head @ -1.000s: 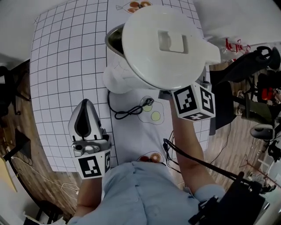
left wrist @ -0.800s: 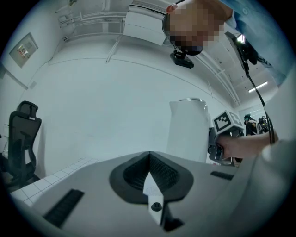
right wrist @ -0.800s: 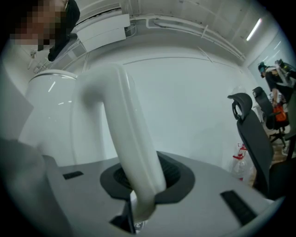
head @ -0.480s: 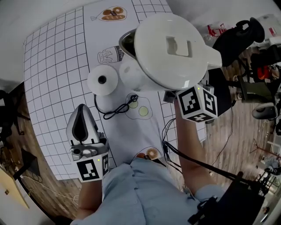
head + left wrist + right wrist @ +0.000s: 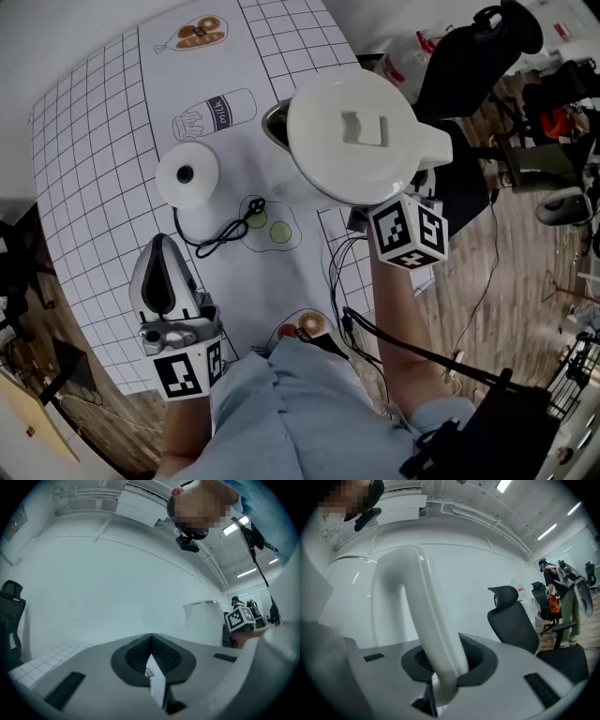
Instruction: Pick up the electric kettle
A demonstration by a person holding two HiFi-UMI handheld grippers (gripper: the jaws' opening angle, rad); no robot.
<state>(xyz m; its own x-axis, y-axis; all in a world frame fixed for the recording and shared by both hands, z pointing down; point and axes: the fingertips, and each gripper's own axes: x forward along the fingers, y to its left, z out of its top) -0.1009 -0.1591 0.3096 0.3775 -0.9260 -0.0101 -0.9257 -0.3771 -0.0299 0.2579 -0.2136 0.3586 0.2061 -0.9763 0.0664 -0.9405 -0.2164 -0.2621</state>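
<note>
The white electric kettle [image 5: 361, 136] hangs above the table's right side, its lid facing up. My right gripper [image 5: 380, 202], below its marker cube, is shut on the kettle's handle [image 5: 422, 611], which runs up between the jaws [image 5: 443, 667]. The kettle's round white base [image 5: 187, 173] stands on the table, left of and apart from the kettle. My left gripper [image 5: 159, 246] hovers near the table's front left, shut with nothing in it [image 5: 151, 639]. From the left gripper view the kettle [image 5: 204, 623] shows far right.
A gridded white mat [image 5: 94, 141] with food pictures covers the table. The base's black cord [image 5: 225, 230] lies coiled beside a fried-egg picture. A black office chair [image 5: 469, 56] stands past the table's right edge, and cables [image 5: 352, 281] hang there.
My right gripper has carried the kettle rightward, away from the base, which now shows in full. The left gripper has drifted a little toward the table's front left.
</note>
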